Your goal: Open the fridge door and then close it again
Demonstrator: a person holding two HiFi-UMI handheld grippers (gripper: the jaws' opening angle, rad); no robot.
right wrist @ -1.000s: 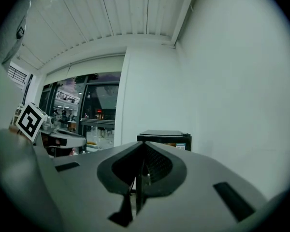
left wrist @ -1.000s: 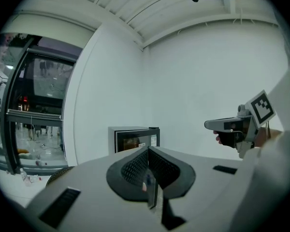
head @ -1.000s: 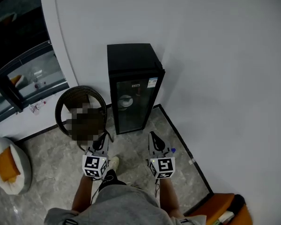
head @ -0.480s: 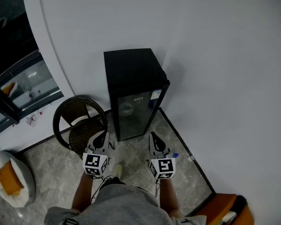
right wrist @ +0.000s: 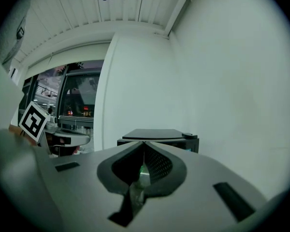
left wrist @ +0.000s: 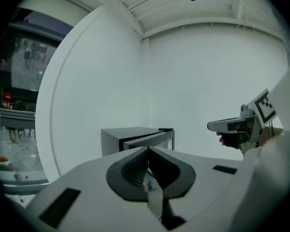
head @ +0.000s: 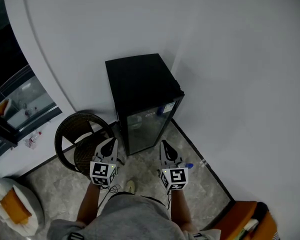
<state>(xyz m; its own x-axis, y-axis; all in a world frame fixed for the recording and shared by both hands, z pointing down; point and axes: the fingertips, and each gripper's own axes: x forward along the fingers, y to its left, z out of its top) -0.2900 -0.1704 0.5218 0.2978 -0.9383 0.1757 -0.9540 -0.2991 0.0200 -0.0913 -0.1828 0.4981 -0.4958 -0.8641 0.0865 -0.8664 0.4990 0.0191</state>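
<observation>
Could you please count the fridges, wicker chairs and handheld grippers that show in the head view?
fridge: 1
wicker chair: 1
grippers: 2, the left gripper and the right gripper
Total: 4

Tiled floor (head: 202, 186) under fridge (head: 140, 84) (chair (head: 83, 152) beside)
</observation>
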